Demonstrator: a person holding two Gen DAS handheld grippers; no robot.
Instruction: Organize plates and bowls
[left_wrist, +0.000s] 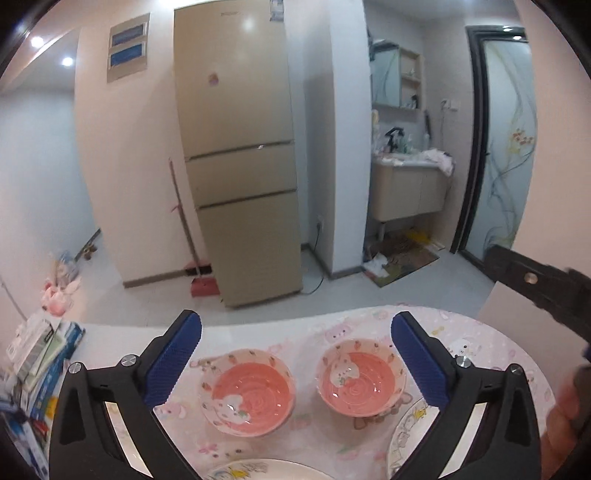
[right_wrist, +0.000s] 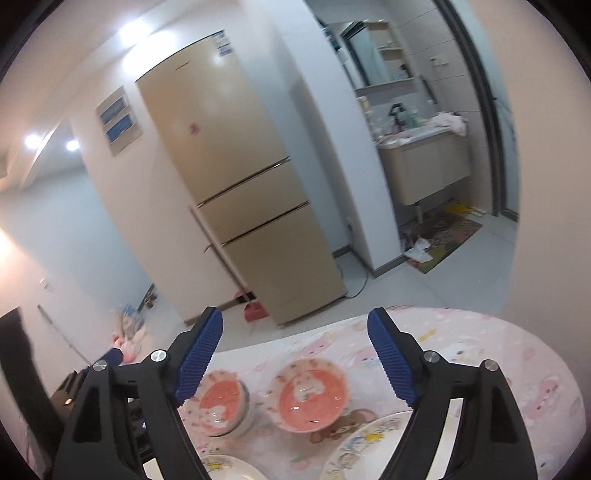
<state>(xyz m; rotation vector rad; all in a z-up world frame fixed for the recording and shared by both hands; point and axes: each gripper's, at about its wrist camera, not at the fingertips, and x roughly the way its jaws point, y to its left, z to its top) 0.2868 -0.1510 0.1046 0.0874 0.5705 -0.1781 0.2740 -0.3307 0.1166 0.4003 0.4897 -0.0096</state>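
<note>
Two pink bowls with bunny and strawberry prints stand side by side on the pink cartoon tablecloth (left_wrist: 480, 332): the left bowl (left_wrist: 246, 392) (right_wrist: 221, 410) and the right bowl (left_wrist: 361, 380) (right_wrist: 308, 395). Two white cartoon plates lie nearer me, one at the left (left_wrist: 258, 470) (right_wrist: 229, 468) and one at the right (left_wrist: 410, 432) (right_wrist: 373, 448). My left gripper (left_wrist: 295, 341) hangs open above the bowls with nothing between its blue pads. My right gripper (right_wrist: 294, 338) is open too, raised over the bowls and holding nothing. Part of the right gripper's black body (left_wrist: 535, 284) shows at the left wrist view's right edge.
Boxes and packets (left_wrist: 40, 365) are piled at the table's left end. Beyond the table's far edge stand a beige fridge (left_wrist: 236, 155), a broom and red dustpan (left_wrist: 201, 284), and a washbasin cabinet (left_wrist: 410, 188) beside a glass door (left_wrist: 506, 147). A hand (left_wrist: 565, 417) shows at the right.
</note>
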